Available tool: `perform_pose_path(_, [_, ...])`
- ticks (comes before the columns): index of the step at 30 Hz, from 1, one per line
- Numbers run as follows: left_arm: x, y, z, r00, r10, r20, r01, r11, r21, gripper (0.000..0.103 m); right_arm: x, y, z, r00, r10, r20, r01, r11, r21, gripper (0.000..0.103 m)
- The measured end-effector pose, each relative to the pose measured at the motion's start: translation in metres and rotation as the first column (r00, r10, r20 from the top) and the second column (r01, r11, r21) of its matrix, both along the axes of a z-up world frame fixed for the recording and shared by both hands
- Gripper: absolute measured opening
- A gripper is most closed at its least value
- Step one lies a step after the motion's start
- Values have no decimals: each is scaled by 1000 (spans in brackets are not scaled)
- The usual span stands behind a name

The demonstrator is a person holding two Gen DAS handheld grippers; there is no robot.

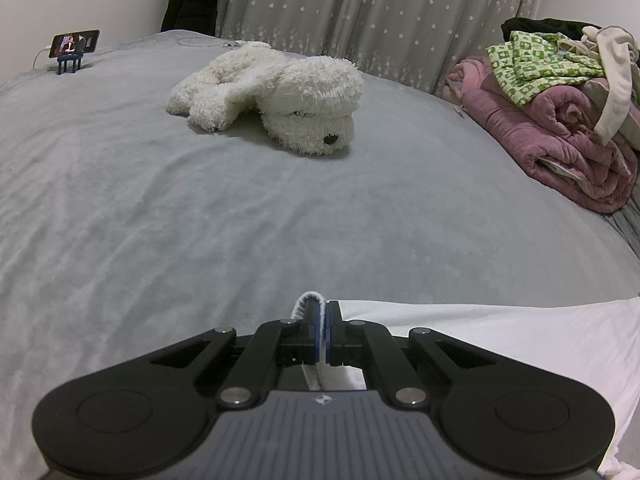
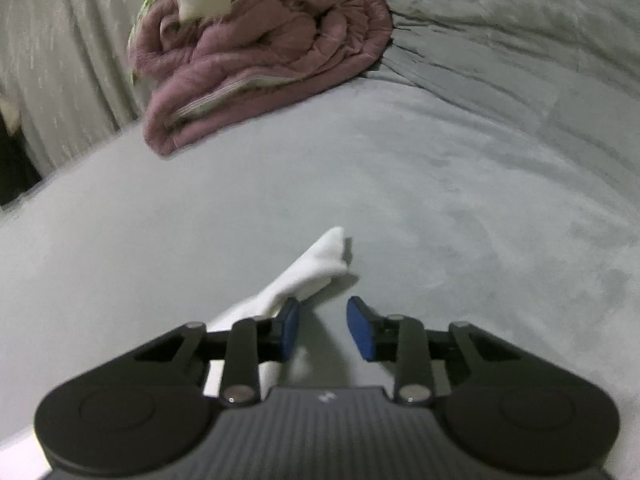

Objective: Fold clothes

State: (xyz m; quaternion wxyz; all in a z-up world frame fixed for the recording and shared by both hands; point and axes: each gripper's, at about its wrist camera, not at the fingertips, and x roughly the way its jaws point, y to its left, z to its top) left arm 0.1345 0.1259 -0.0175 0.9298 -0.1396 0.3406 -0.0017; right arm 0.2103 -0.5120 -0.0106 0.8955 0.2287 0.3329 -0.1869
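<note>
I'm working over a bed (image 1: 160, 208) covered in a soft grey blanket, with a star-patterned grey curtain (image 1: 360, 12) along the far side and a pale wall at far left.

The white garment (image 1: 500, 344) lies at the near edge of the bed. My left hand-held gripper (image 1: 322, 312) has its blue pads pressed together, pinching a ribbed white hem of that garment, and the cloth spreads away to the right of it. In the right wrist view, my right hand-held gripper (image 2: 323, 326) has its jaws spread, with nothing between the pads; a narrow white tip of the garment (image 2: 316, 264) runs up past its left finger and lies flat on the blanket just beyond.

Farther off, a white plush dog (image 1: 276, 104) lies mid-bed. A rolled pink quilt (image 1: 560, 148) sits at the right, with a green-patterned cloth (image 1: 532, 64) and other clothes heaped on it. A phone on a small stand (image 1: 74, 50) is at far left. The blanket between me and these is bare.
</note>
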Motion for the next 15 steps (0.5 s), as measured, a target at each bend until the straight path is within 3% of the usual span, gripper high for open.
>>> perform_pose_path(4, [0,0,0,1000,-1,-1,1,1000,2,1,0,1,-1,1000,-6,-1,6,1000,0,27])
perform_pose_path(8, [0,0,-1,1000,-1,-2,1,1000,1,1,-7,-4,-1,997,-34,75,28,996,80,27])
perform_pose_path(11, [0,0,-1,1000,-1,-3,1,1000,-1,1,-4,0,-4,998,-9,56,6,999,53,27])
perform_pose_path(15, [0,0,-1,1000,-1,-2,1,1000,1,1,-7,-4,-6,993,-17,115,-1,988,151,27])
